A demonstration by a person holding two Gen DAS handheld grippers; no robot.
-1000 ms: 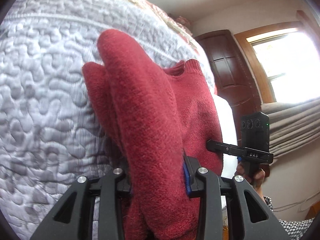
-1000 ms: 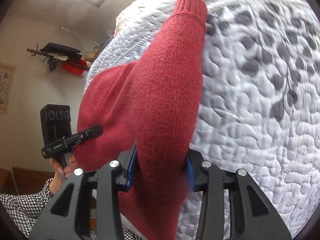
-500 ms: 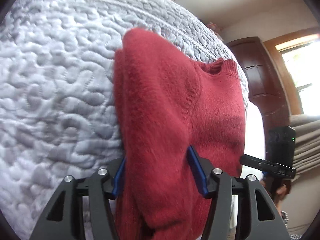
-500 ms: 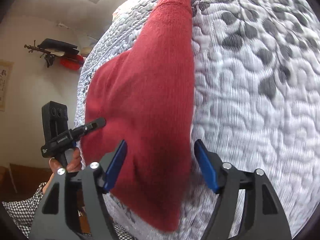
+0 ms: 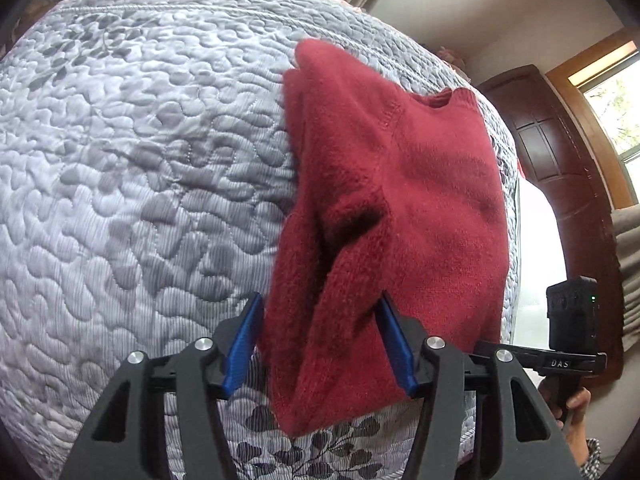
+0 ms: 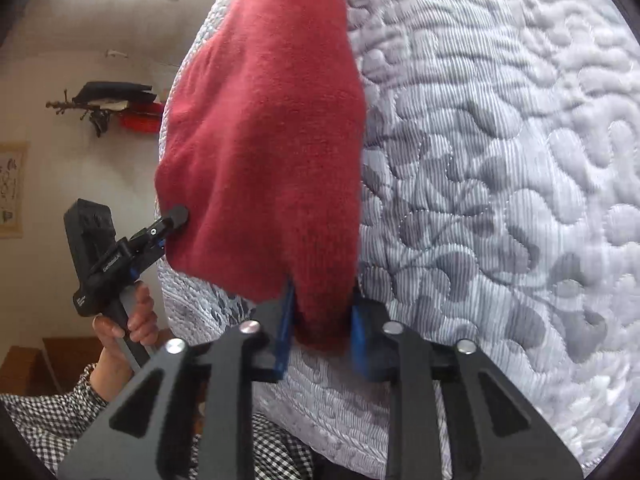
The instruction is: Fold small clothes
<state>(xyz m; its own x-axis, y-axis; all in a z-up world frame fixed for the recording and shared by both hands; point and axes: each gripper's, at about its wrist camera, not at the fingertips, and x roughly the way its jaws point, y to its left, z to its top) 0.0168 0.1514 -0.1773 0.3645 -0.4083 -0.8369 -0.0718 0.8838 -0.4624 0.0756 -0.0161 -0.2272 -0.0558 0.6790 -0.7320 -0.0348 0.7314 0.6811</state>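
Sweater (image 5: 432,200), red knit, lies flat on the grey quilted bedspread (image 5: 140,160), its hem at the near edge of the bed where we stand and its neckline toward the far edge, so the long axis runs from us straight across the quilt. Our left gripper (image 5: 320,344) has its blue-padded jaws spread wide on either side of the folded-in sleeve and side panel near the hem; the cloth sits between them but they do not look pressed onto it. Our right gripper (image 6: 322,332) has its jaws drawn in narrow around the hem corner on the other side, and it appears to pinch that cloth. We judge that the step is taking both hem corners before folding the body up toward the neck. To do it well we should close the left jaws on all layers, including the tucked sleeve, hold both corners level, lift only slightly, and carry the hem along the long axis so the side edges stay parallel.
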